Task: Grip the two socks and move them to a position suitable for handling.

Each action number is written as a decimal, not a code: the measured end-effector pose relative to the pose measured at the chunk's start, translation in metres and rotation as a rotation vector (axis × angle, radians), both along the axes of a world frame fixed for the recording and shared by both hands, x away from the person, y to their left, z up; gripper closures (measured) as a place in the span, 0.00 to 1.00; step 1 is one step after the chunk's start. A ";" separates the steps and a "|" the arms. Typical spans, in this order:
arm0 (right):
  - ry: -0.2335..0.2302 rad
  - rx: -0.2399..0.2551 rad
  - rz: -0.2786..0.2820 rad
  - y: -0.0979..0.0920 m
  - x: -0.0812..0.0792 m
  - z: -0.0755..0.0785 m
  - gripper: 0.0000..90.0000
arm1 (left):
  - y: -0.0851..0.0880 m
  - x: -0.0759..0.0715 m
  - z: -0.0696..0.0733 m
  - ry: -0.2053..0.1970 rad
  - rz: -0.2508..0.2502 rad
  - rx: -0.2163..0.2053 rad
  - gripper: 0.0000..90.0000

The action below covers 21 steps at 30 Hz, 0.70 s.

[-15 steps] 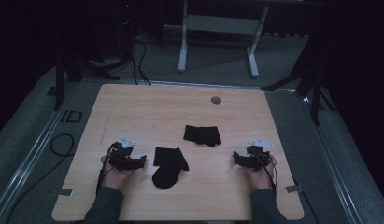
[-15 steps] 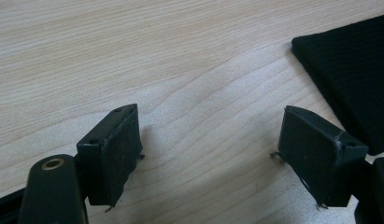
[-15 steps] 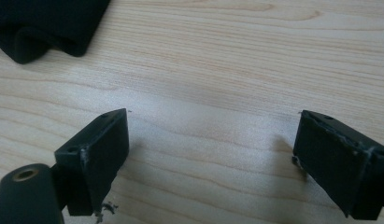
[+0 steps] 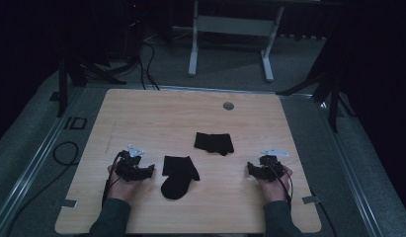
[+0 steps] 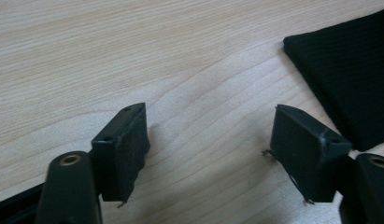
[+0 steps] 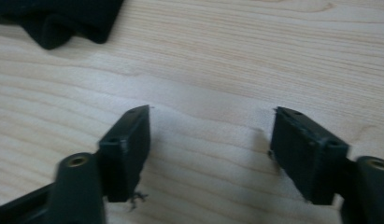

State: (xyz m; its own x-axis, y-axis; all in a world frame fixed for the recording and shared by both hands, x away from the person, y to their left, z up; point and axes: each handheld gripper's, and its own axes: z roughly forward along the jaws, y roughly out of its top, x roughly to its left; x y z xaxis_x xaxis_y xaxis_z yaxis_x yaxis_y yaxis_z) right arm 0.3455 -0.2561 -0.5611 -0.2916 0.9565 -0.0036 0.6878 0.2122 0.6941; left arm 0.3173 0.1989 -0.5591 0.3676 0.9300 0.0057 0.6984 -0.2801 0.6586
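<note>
Two black socks lie on the wooden table. One sock is spread flat near the front middle; its edge fills the upper right of the left gripper view. The other, a folded sock, sits farther back, and a bit of it reaches into the top left of the right gripper view. My left gripper rests just left of the flat sock, open, with bare wood between its jaws. At the front right my right gripper is open over bare wood, pointing left.
A small grey round disc is set in the table near its far edge. Beyond the table stands a white metal frame on dark floor. Cables trail off the left side. Bits of tape mark the front corners.
</note>
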 end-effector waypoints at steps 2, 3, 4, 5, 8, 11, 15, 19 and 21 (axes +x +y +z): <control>0.006 -0.004 0.018 0.001 -0.002 0.002 0.44 | -0.001 0.000 0.000 0.000 -0.002 0.000 0.34; 0.007 -0.012 0.030 0.003 -0.004 0.002 0.47 | -0.001 0.000 0.000 0.001 -0.003 0.001 0.35; 0.007 -0.012 0.030 0.003 -0.004 0.002 0.47 | -0.001 0.000 0.000 0.001 -0.003 0.001 0.35; 0.007 -0.034 0.052 0.007 -0.007 0.004 0.51 | -0.001 -0.001 0.001 0.001 -0.004 0.000 0.36; 0.004 -0.055 0.092 0.012 -0.010 0.007 0.57 | -0.001 -0.001 0.001 0.001 -0.008 0.000 0.37; -0.001 -0.098 0.147 0.023 -0.015 0.010 0.65 | -0.001 -0.001 0.001 0.002 -0.009 0.001 0.37; -0.003 -0.117 0.226 0.038 -0.021 0.014 0.72 | -0.001 -0.001 0.001 0.002 -0.010 0.001 0.38; -0.009 -0.107 0.315 0.058 -0.028 0.020 0.91 | -0.001 -0.001 0.001 0.003 -0.014 0.001 0.40; -0.010 -0.100 0.330 0.062 -0.030 0.021 0.94 | -0.002 -0.001 0.001 0.003 -0.013 -0.001 0.41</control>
